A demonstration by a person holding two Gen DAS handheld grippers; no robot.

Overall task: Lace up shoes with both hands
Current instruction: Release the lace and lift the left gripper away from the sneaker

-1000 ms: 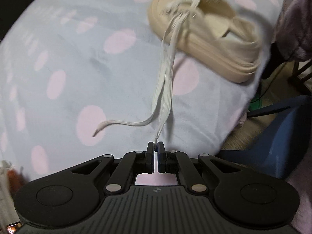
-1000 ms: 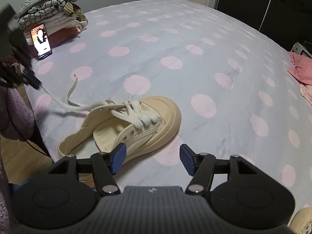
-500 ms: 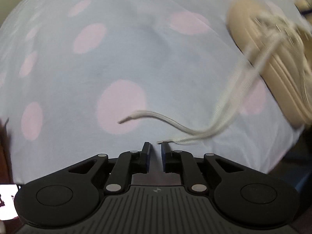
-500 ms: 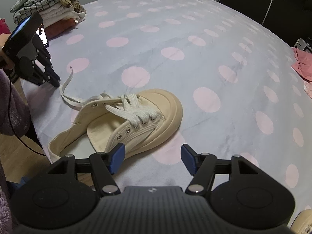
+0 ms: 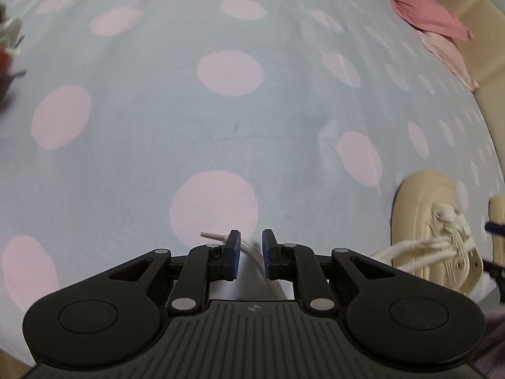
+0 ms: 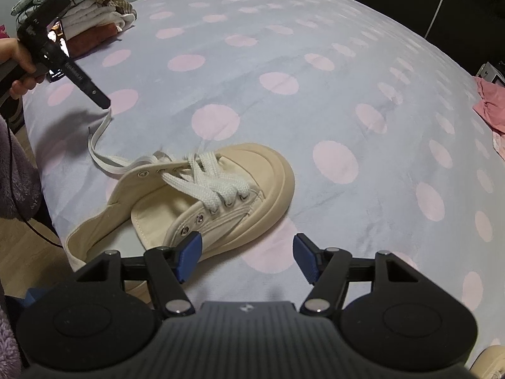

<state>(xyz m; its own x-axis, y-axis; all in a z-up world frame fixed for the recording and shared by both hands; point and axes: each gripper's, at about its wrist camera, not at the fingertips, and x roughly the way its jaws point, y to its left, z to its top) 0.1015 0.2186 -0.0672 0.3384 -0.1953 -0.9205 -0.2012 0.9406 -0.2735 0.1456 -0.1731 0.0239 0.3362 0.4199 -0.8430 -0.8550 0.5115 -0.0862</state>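
A cream canvas shoe [image 6: 221, 195] with white laces lies on its side on the dotted bedcover; it also shows at the right edge of the left wrist view [image 5: 432, 230]. Its loose lace ends [image 6: 101, 145] trail left from the eyelets. My left gripper [image 5: 251, 254] is open, with a lace end [image 5: 249, 249] lying loose between its blue pads. In the right wrist view the left gripper [image 6: 101, 99] hovers just above the lace. My right gripper [image 6: 246, 259] is wide open and empty, close over the shoe's side.
The grey bedcover [image 6: 315, 94] with pink dots fills both views. Folded clothes [image 6: 82, 9] and a phone sit at the far left corner. Pink cloth [image 5: 423, 9] lies at the far right. The bed edge and wooden floor [image 6: 28, 252] are at left.
My left gripper has opened and let go of the lace end, then swung left away from the shoe. The right gripper has stayed open and moved slightly closer to the shoe.
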